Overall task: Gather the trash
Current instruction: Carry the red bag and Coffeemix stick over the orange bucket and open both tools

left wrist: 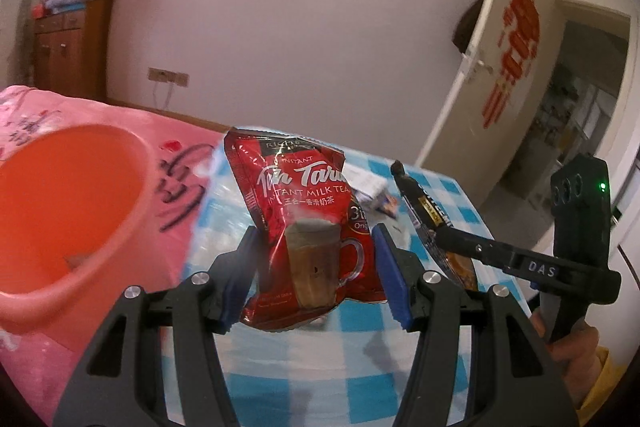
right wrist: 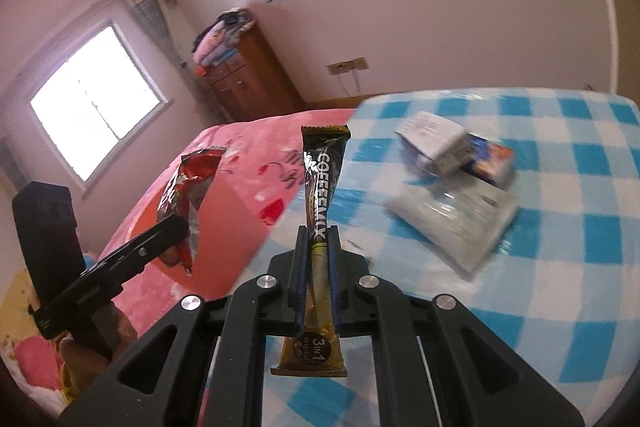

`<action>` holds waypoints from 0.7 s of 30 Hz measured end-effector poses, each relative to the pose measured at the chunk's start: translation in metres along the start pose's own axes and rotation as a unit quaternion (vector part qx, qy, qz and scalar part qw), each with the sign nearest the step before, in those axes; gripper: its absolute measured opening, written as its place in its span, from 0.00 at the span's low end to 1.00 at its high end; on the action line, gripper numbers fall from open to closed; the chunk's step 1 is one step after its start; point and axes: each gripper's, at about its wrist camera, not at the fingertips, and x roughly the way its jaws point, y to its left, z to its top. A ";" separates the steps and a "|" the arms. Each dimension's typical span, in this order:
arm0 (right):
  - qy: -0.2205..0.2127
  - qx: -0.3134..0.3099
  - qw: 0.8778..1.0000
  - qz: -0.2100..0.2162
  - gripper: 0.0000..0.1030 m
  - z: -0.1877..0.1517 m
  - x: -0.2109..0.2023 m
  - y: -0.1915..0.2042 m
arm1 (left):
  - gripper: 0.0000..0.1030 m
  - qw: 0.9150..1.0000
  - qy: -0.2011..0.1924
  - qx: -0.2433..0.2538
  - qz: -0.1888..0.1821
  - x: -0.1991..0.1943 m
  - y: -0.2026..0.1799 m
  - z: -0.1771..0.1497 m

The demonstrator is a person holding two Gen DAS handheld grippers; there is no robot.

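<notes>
- Left wrist view: left gripper (left wrist: 316,267) set wide, blue pads (left wrist: 390,277) flanking red milk tea packet (left wrist: 310,227); contact with the packet not clear. Packet upright above blue checked cloth (left wrist: 320,367), beside orange basin (left wrist: 72,211).
- Right wrist view: right gripper (right wrist: 318,267) clamped narrow on coffee mix stick (right wrist: 320,227), upright above cloth edge; small boxes (right wrist: 452,163) lying well apart.

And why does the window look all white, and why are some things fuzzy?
Right wrist view: daylight overexposes the window; the boxes on the checked cloth smear, while the gripped coffee stick stays sharp. Left wrist view: the orange basin is motion-blurred, the red milk tea packet only slightly; fisheye bends the door.
</notes>
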 end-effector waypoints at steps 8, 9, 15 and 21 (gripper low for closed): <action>0.018 -0.043 0.996 0.070 0.10 0.029 0.032 0.065 | 0.56 0.996 -0.044 -0.025 0.068 -0.042 0.047 0.020; 0.020 -0.047 0.995 0.082 0.10 0.033 0.037 0.075 | 0.56 0.996 -0.046 -0.029 0.076 -0.045 0.053 0.022; 0.030 -0.077 0.988 0.132 0.10 0.052 0.065 0.128 | 0.56 0.989 -0.058 -0.055 0.123 -0.062 0.088 0.027; 0.051 -0.097 0.982 0.154 0.10 0.062 0.101 0.170 | 0.57 0.984 -0.050 -0.074 0.153 -0.062 0.116 0.025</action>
